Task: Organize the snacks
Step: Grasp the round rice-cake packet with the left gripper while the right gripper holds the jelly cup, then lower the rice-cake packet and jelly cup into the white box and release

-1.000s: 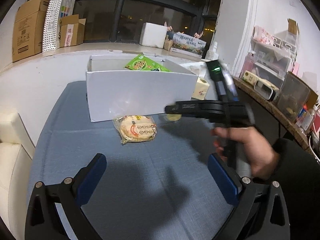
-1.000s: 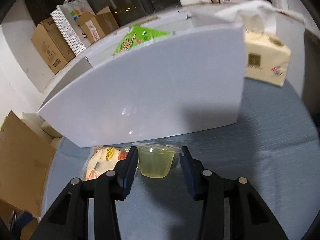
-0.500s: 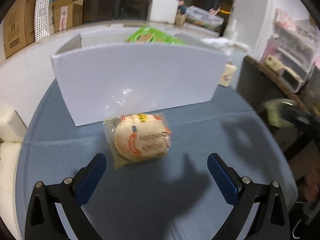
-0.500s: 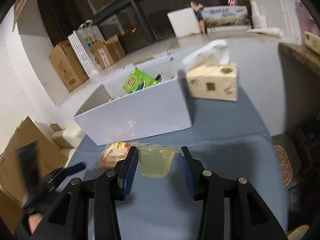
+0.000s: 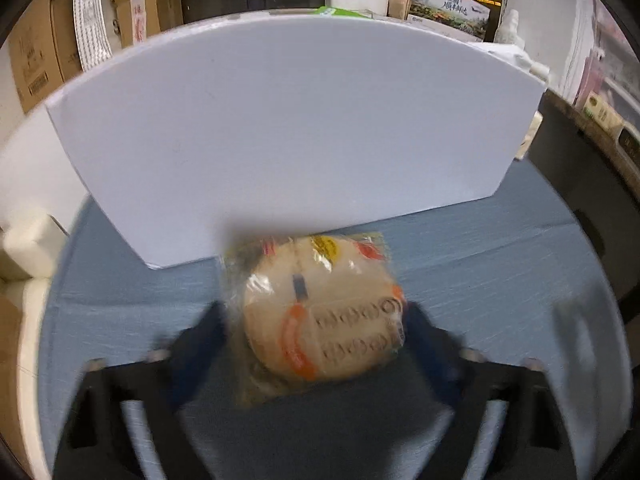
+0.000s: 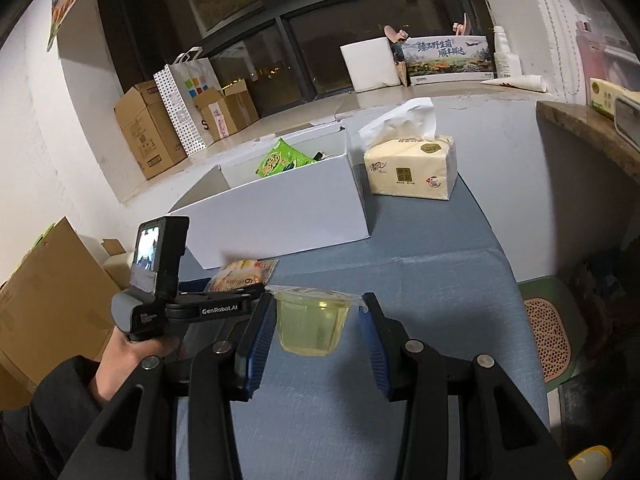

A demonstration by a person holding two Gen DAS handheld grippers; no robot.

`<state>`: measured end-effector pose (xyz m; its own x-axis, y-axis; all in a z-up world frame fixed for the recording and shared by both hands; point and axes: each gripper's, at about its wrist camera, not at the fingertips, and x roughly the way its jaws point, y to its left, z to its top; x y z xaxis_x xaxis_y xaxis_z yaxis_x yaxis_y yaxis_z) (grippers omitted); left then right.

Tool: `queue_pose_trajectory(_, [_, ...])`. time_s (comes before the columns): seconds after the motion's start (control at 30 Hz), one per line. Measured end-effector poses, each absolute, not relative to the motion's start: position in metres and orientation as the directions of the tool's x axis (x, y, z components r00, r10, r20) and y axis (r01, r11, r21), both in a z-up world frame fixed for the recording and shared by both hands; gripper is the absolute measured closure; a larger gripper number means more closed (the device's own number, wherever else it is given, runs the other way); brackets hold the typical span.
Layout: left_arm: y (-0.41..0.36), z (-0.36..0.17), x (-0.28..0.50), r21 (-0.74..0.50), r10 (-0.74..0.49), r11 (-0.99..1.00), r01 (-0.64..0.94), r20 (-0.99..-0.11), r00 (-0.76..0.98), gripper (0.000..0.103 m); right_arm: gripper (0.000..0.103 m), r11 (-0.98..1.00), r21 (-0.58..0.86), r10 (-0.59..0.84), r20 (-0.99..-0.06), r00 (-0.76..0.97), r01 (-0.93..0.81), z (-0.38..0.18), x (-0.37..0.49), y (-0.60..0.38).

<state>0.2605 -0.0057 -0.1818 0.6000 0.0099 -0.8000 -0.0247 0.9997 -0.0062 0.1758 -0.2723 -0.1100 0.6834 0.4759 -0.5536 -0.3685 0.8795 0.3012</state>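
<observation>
Right gripper (image 6: 318, 334) fills the lower frame: black angular arms, silver round screws at the joints, blue ribbed pads (image 6: 256, 344) lining the fingers. At lower left, the left gripper (image 6: 224, 304) shows its side, a black bar with white "GenRobot.AI" lettering, a grey handle, and a small lit screen on a black block on top. A bare-skinned hand (image 6: 120, 356) comes out of a dark sleeve. In the left wrist view, the left gripper's black arms and blue pads (image 5: 212, 332) are motion-blurred.
</observation>
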Motion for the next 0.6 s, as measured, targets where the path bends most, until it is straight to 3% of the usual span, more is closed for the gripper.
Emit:
queue_pose_trajectory(0.13, [0.006,-0.171,0.248,-0.130,-0.108,0.991,0.010,-0.779,0.617,0.027,0.056,0.879,0.283,0.476,-0.545,0.690,-0.383,-0.106,0.172,-0.268])
queue_pose_trajectory(0.27, [0.016,-0.147,0.219,-0.165,-0.140,0.986,0.026,-0.728,0.671,0.027,0.056,0.877,0.267,0.480,-0.542,0.690,-0.400,-0.103,0.168,-0.262])
queue_pose_trajectory(0.6, [0.038,-0.038,0.180,-0.158,-0.166,0.983,0.094,-0.545,0.822,0.027,0.056,0.848,0.231,0.523,-0.511,0.683,-0.476,-0.068,0.198,-0.223])
